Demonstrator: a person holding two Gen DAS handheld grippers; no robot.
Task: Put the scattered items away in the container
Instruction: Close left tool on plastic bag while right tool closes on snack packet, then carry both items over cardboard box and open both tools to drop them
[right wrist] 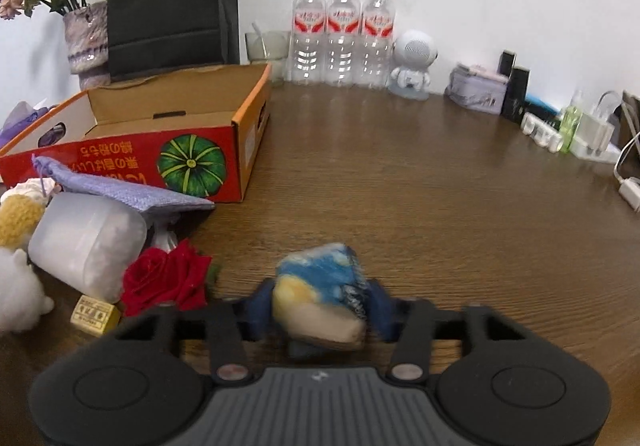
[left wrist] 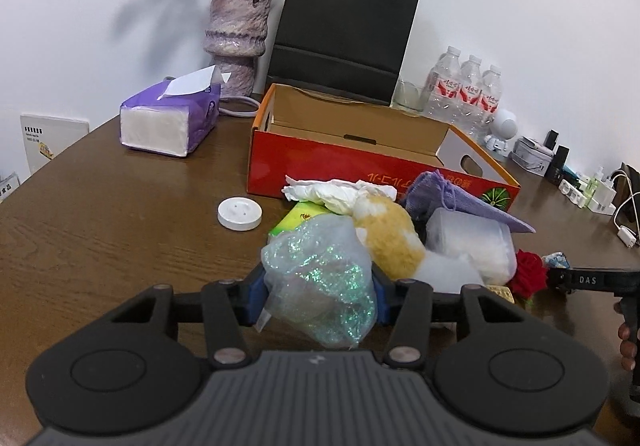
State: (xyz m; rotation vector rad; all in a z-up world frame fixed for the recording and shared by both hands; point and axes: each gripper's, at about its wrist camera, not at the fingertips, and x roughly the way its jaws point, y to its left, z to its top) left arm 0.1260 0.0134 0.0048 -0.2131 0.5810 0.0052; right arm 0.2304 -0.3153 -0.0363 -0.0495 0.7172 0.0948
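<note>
Both grippers clamped on clutter beside the open cardboard box [left wrist: 360,162]

L gripper [left wrist: 320,288] grips a glittery plastic bag [left wrist: 320,278], pads pressing both sides, just in front of the box; R gripper [right wrist: 320,306] grips a blue-and-yellow packet [right wrist: 320,298], blurred, in front of the box & off its pumpkin-print end. Rest of the pile sits vs. the box's near wall: purple cloth [right wrist: 120,186] touching it, w/ frosted plastic tub [right wrist: 88,242], yellow plush toy [left wrist: 390,234], crumpled white tissue [left wrist: 336,192], red rose [right wrist: 164,278] & small yellow block [right wrist: 95,315] nearer the cameras. White round cap [left wrist: 239,214] lies alone, left of the pile. Box interior looks bare where visible. Black paper bag [left wrist: 344,34] stands behind the box, tissue pack [left wrist: 170,118] to its left
</note>
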